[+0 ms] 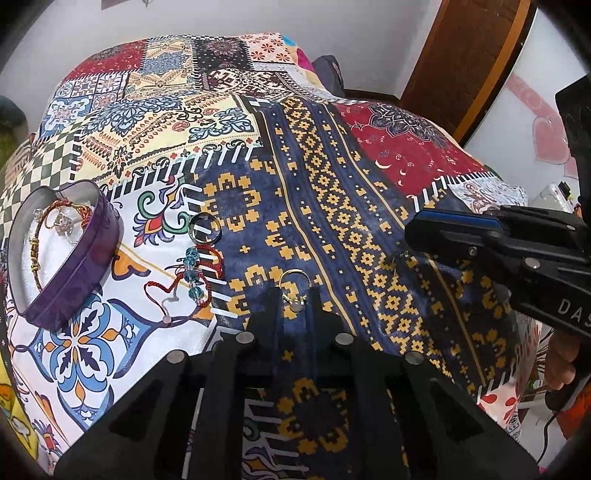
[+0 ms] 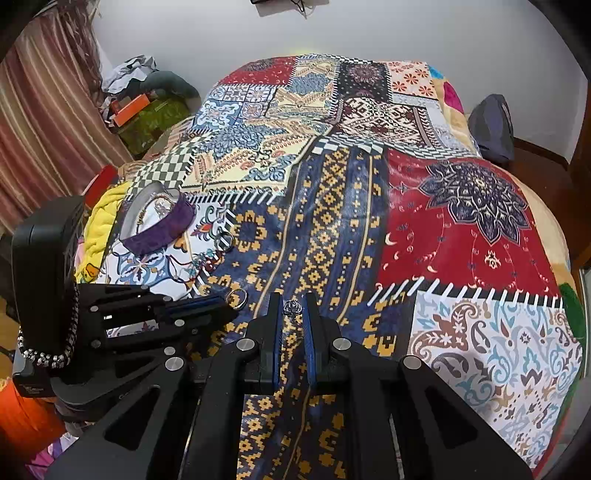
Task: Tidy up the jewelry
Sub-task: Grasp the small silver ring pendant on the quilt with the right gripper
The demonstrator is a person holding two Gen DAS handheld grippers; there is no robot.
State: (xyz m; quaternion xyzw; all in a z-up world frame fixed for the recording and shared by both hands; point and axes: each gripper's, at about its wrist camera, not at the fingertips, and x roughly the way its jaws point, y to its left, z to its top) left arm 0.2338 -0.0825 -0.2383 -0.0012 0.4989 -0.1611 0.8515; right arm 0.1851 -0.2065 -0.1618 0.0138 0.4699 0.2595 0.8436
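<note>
This is a bedroom in a home. A wide bed fills most of both views, covered with a glossy patchwork-print bedspread (image 2: pixel 332 206) in navy, red, cream and blue panels. Plain white walls (image 2: pixel 369 33) stand behind it. A striped pink and brown curtain (image 2: pixel 40 122) hangs at one side, and beside it lies a heap of clothes and an orange cardboard box (image 2: pixel 131 105) on a green patterned cloth. A brown wooden door frame (image 1: pixel 465 62) rises at the far corner, with pink heart decorations (image 1: pixel 546 129) on the wall next to it. A dark grey bag (image 2: pixel 493 127) leans against the wall by the bed.
</note>
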